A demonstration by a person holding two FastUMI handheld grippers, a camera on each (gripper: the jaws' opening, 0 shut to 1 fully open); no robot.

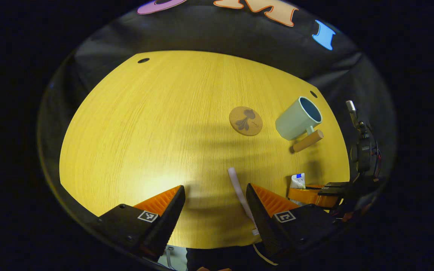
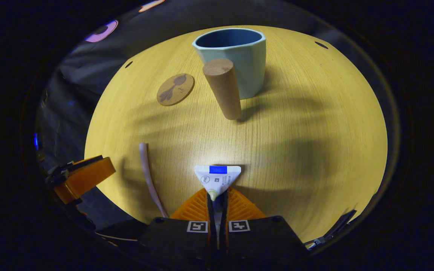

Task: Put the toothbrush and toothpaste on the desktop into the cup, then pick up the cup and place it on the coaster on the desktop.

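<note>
A pale green cup (image 1: 298,118) (image 2: 249,64) with a wooden handle (image 1: 307,141) (image 2: 222,88) stands upright on the yellow wooden table (image 1: 145,131) (image 2: 315,131). Left of it lies a round cork coaster (image 1: 245,121) (image 2: 175,89). My right gripper (image 2: 217,199) is shut on a white toothpaste tube (image 2: 217,177) (image 1: 298,181), whose flat end points toward the cup. My left gripper (image 1: 214,188) is open low over the table. A pale toothbrush (image 1: 239,192) (image 2: 148,173) lies flat beside its right finger. In the left gripper view the right gripper (image 1: 307,194) shows at the lower right.
Small dark holes (image 1: 143,60) (image 2: 321,44) mark the table's far corners. The table's near edge runs just under both grippers. One finger of the left gripper (image 2: 85,178) shows at the lower left of the right gripper view.
</note>
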